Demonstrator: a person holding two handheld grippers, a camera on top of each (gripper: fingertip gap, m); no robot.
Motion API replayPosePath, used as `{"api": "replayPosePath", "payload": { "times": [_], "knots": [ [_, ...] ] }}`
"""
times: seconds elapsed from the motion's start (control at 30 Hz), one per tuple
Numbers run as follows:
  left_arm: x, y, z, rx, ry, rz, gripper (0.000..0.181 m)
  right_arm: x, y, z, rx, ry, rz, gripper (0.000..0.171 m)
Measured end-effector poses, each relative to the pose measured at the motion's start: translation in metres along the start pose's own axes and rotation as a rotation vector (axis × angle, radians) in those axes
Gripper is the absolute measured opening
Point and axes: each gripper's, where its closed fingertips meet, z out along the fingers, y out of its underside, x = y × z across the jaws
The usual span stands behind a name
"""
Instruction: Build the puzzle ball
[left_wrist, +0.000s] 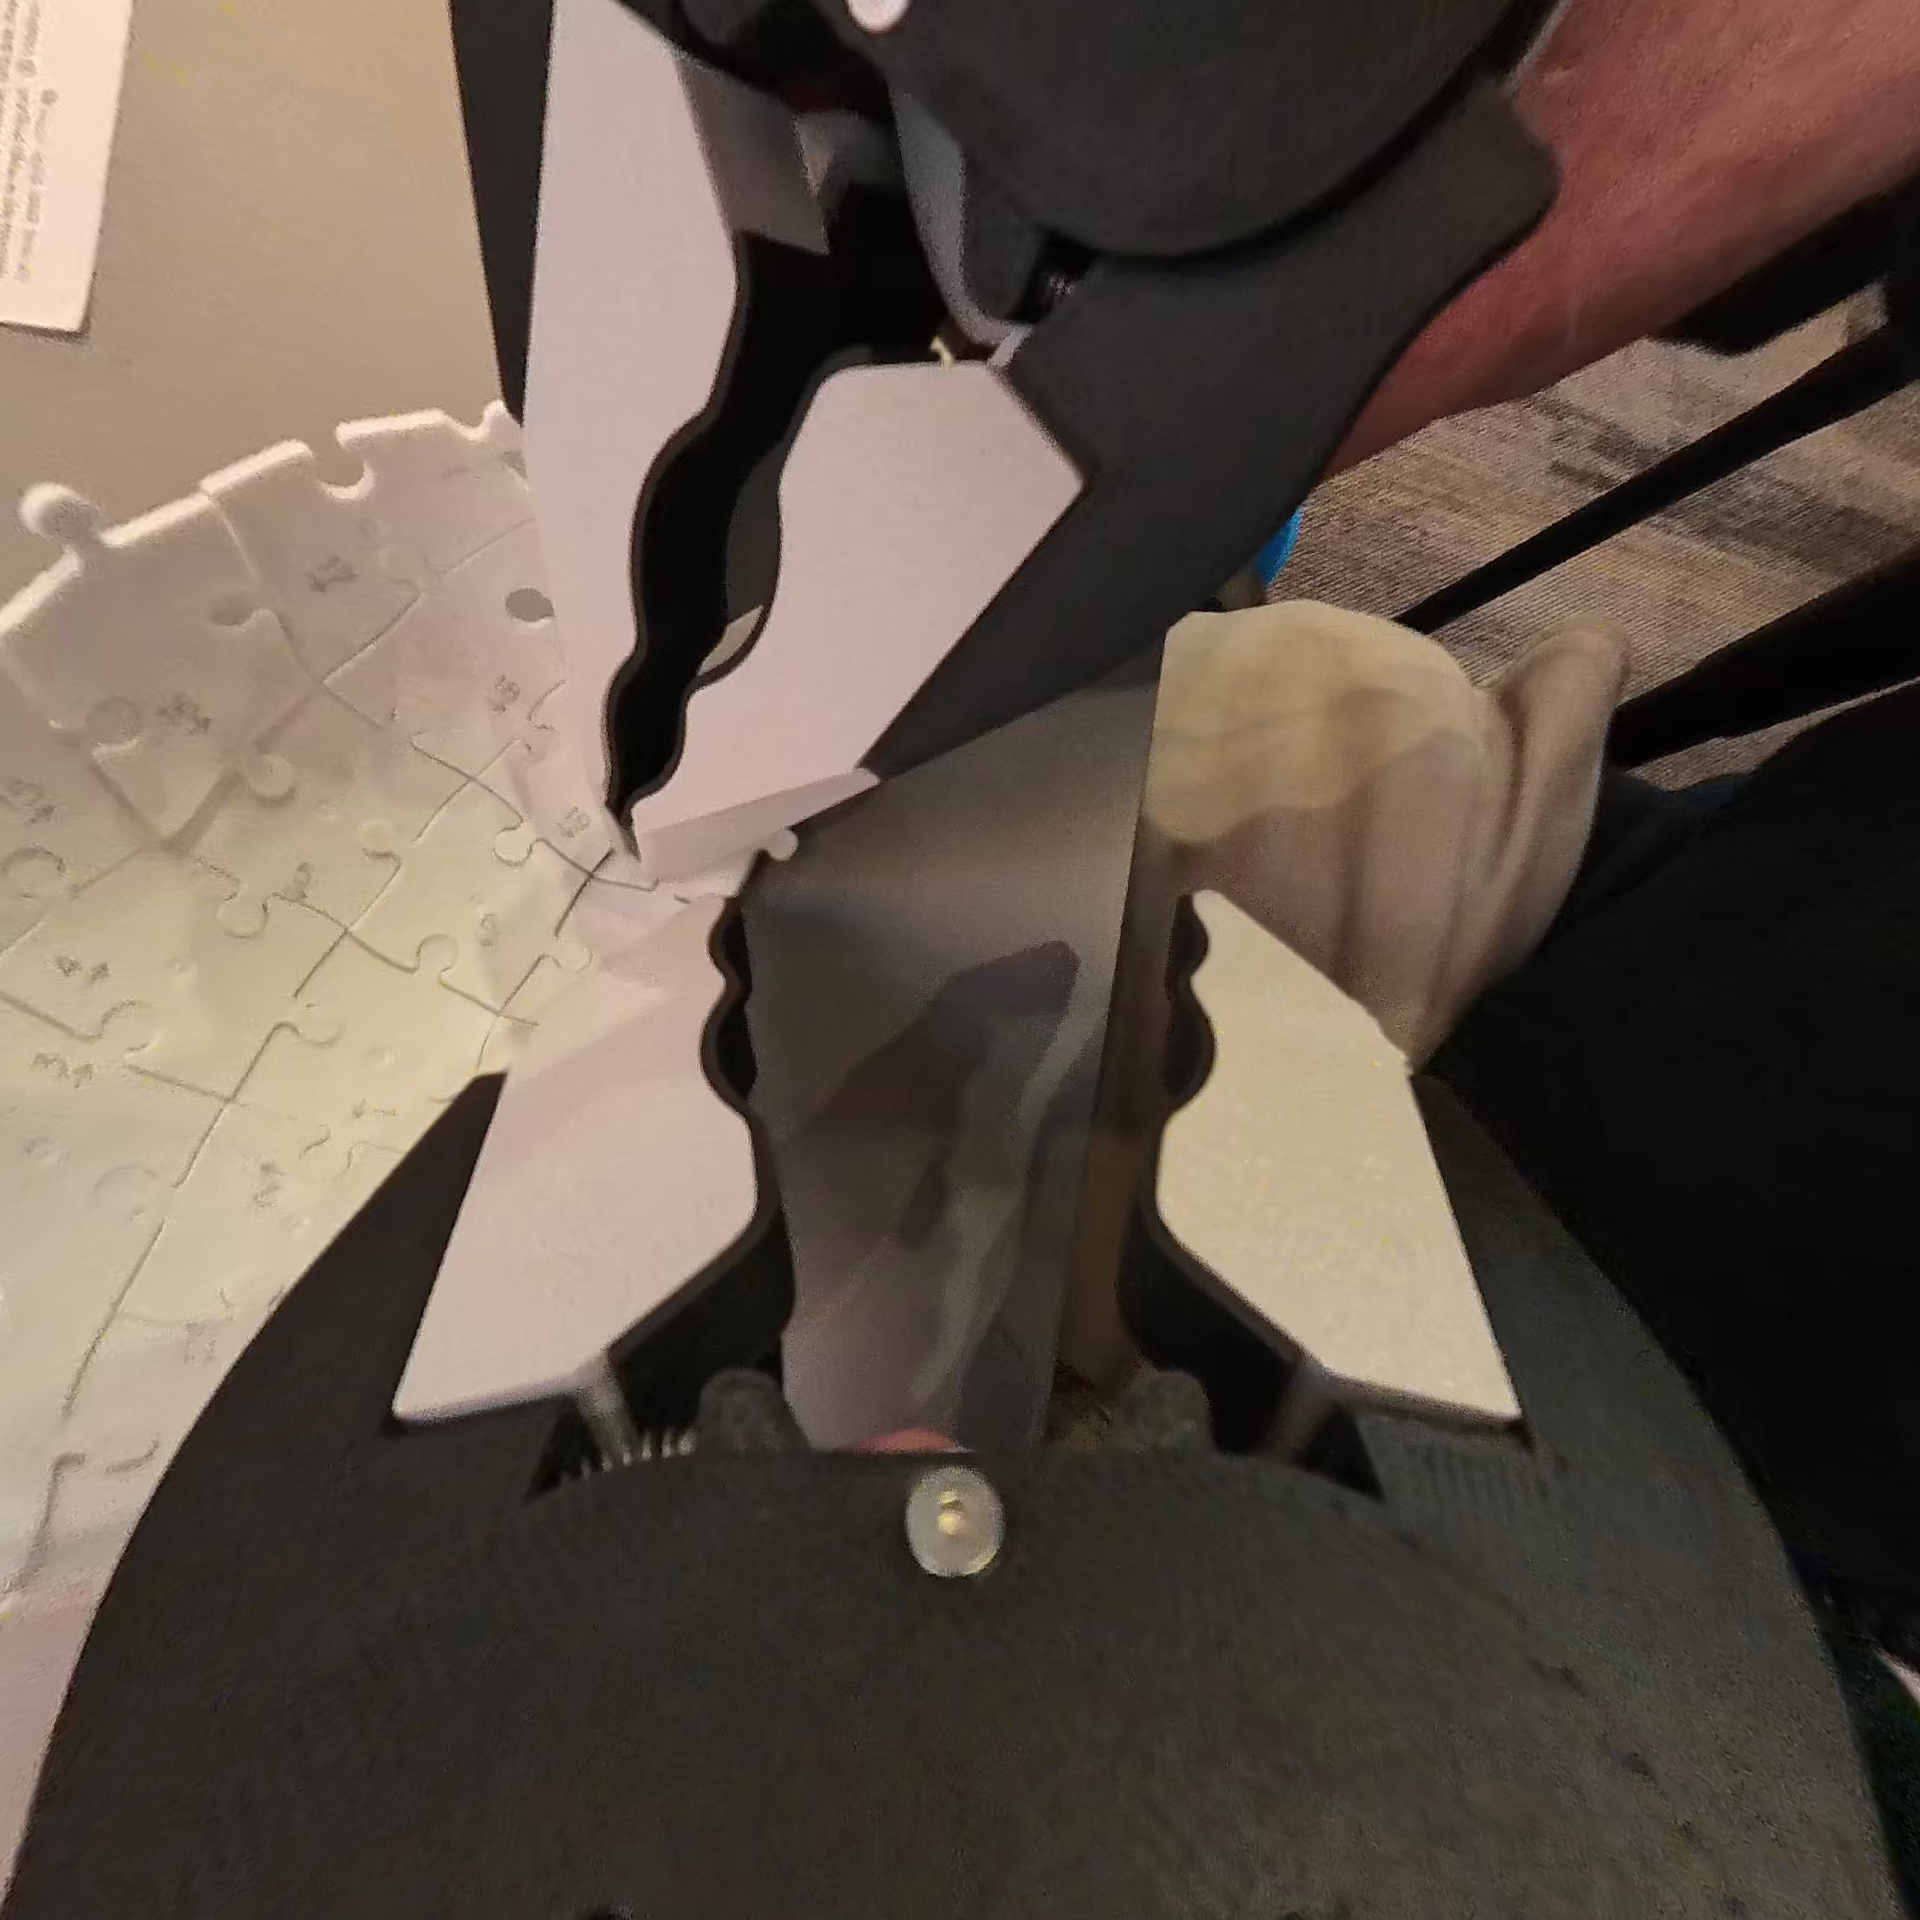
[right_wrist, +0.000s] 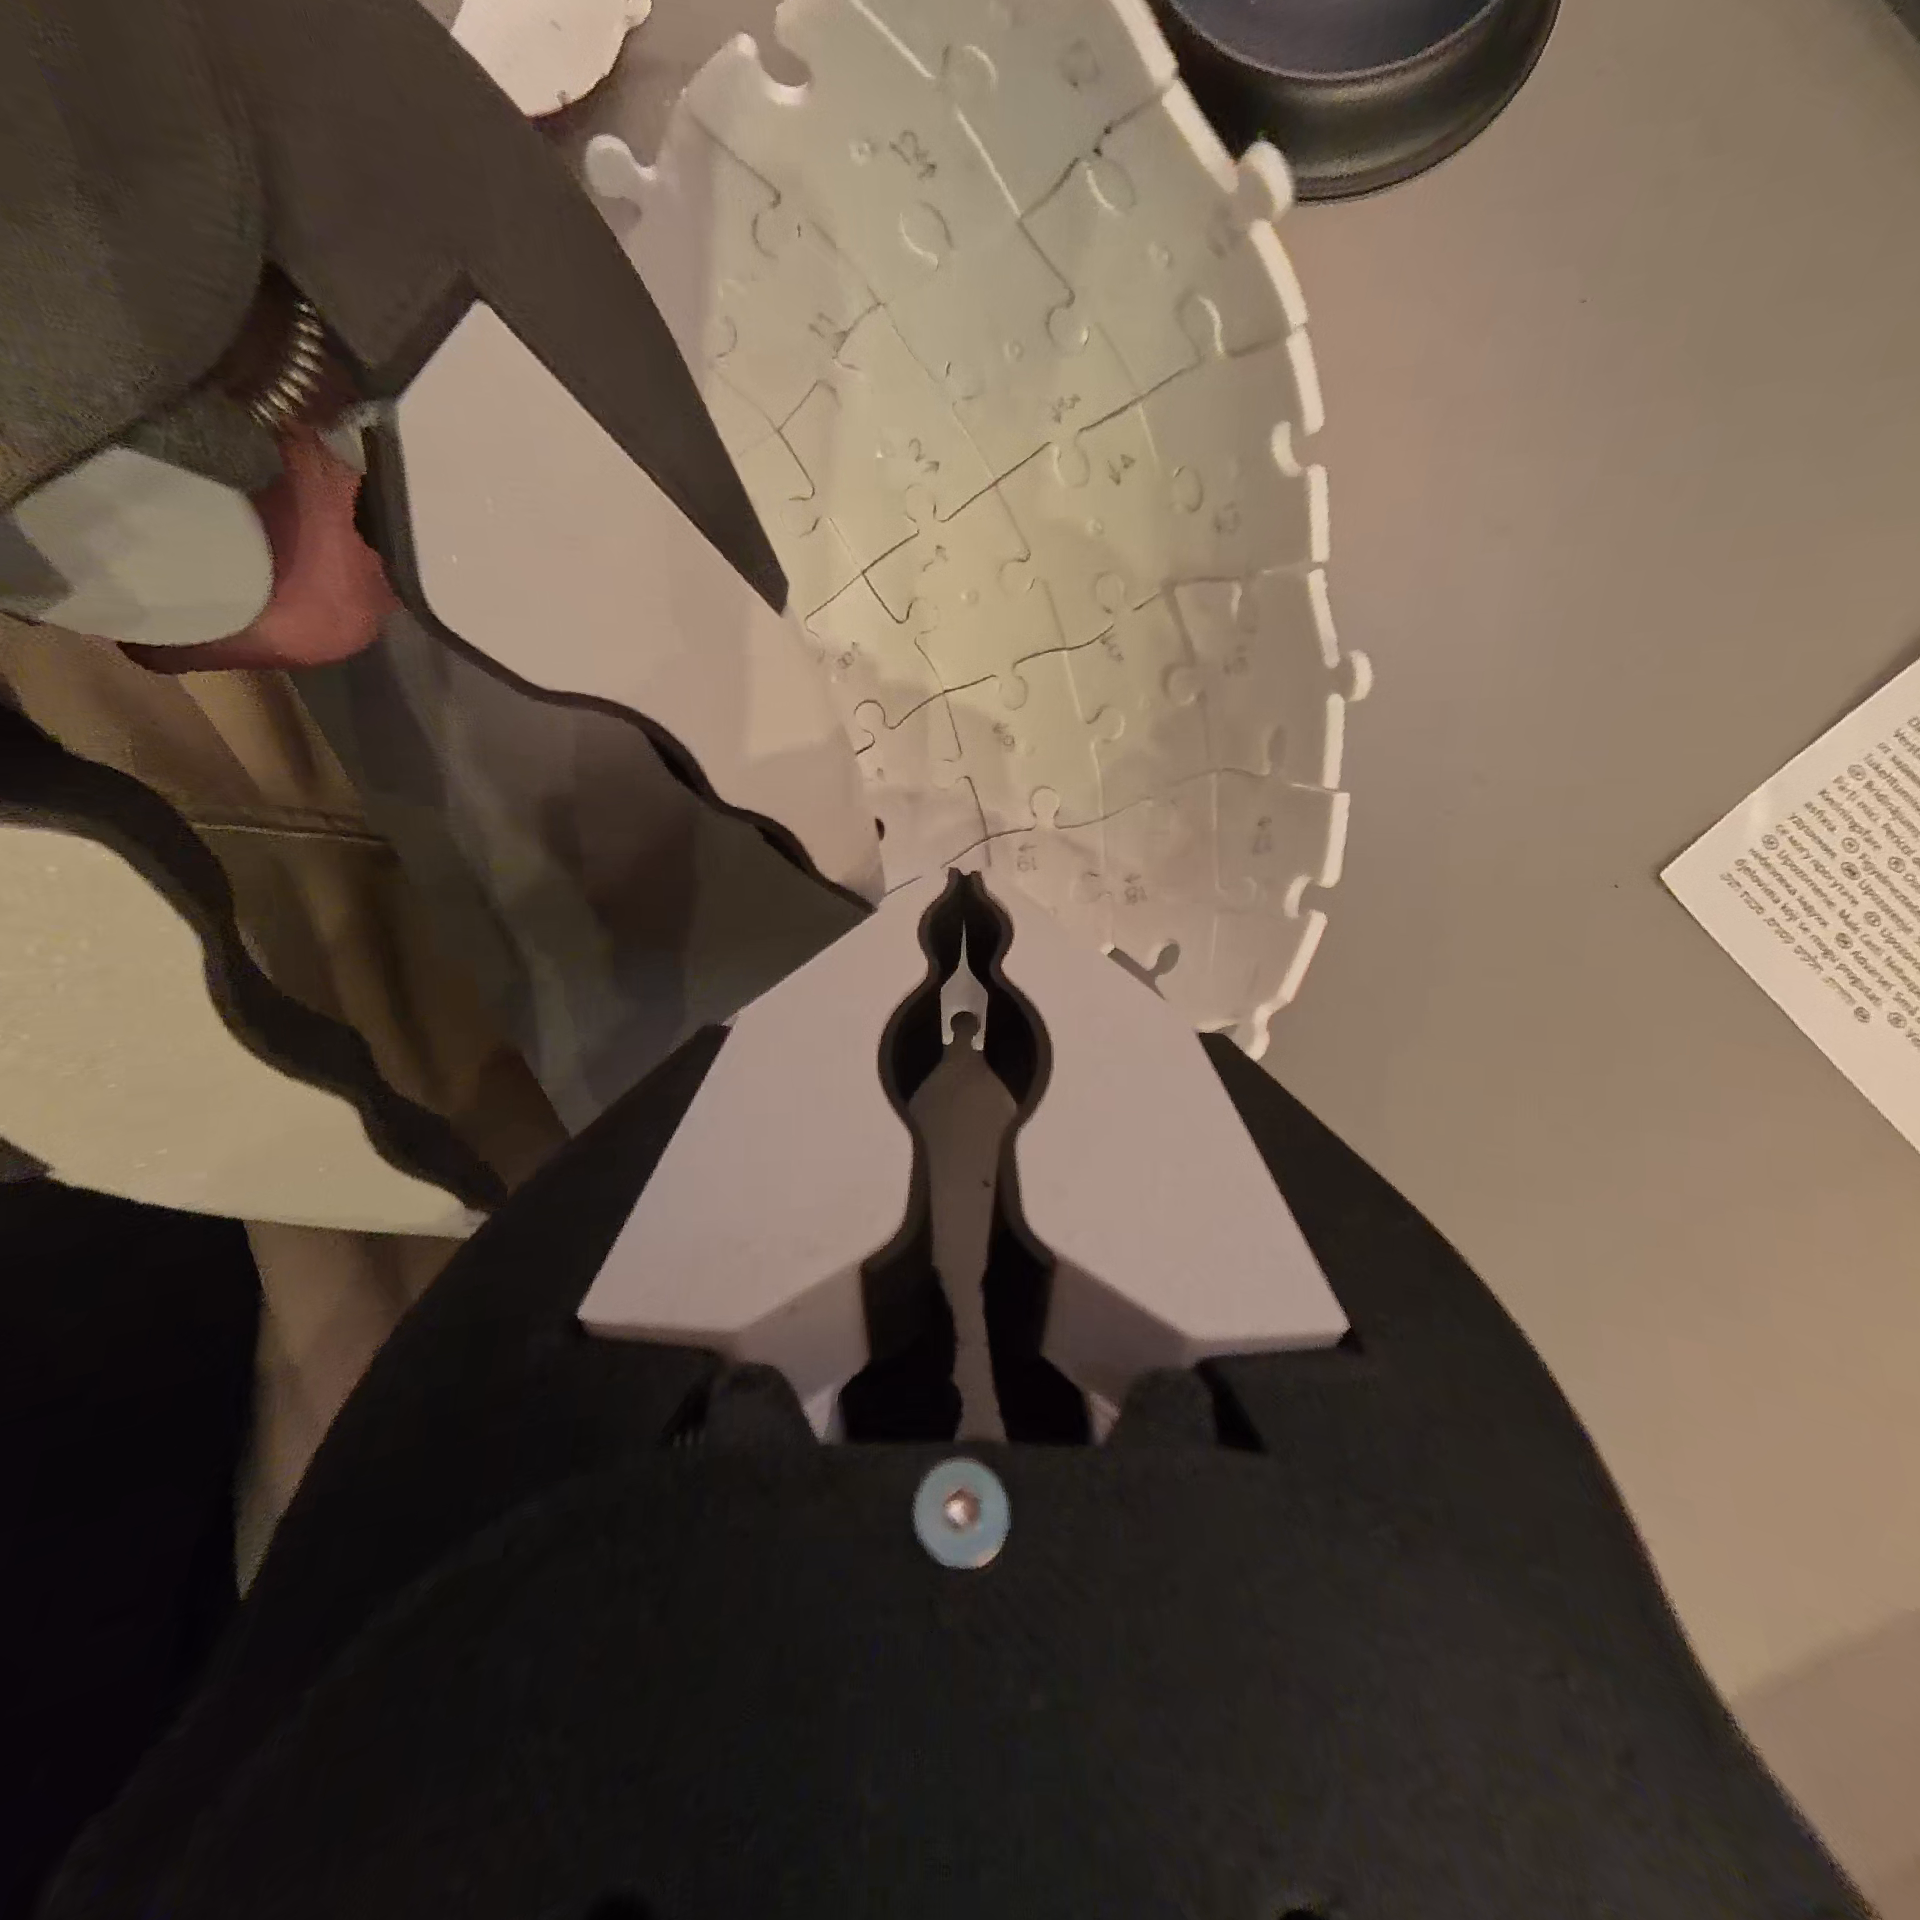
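The part-built puzzle ball (right_wrist: 1091, 468) is a white curved shell of joined numbered pieces, with its inner side facing me. It also fills the left of the left wrist view (left_wrist: 260, 883). My right gripper (right_wrist: 966, 888) is shut on a thin white puzzle piece (right_wrist: 961, 1003), seen edge-on, with the tips at the shell's near rim. In the left wrist view the right gripper (left_wrist: 634, 842) comes down from above, and the piece (left_wrist: 748, 826) sticks out beside its tips. My left gripper (left_wrist: 956, 914) is open, with only grey table between its fingers. Its left finger lies against the shell's edge.
The grey table (right_wrist: 1558, 520) holds a printed leaflet (right_wrist: 1818, 883) at the right and a dark round container (right_wrist: 1351, 83) behind the shell. The leaflet also shows at the top left of the left wrist view (left_wrist: 52, 156). A person's hand (left_wrist: 1662, 208) and beige cloth (left_wrist: 1351, 779) are at the right.
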Motion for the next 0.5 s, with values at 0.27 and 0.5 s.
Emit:
{"api": "replayPosePath", "payload": {
  "times": [0.27, 0.5],
  "knots": [
    [-0.0023, 0.0025, 0.0038, -0.012, -0.023, 0.013, 0.077, -0.0007, -0.0005, 0.0003, 0.025, -0.032, 0.019, 0.000],
    [-0.0048, 0.0031, 0.0039, -0.008, -0.027, -0.007, 0.072, -0.0068, -0.0007, 0.0001, 0.039, -0.032, -0.097, 0.000]
  ]
}}
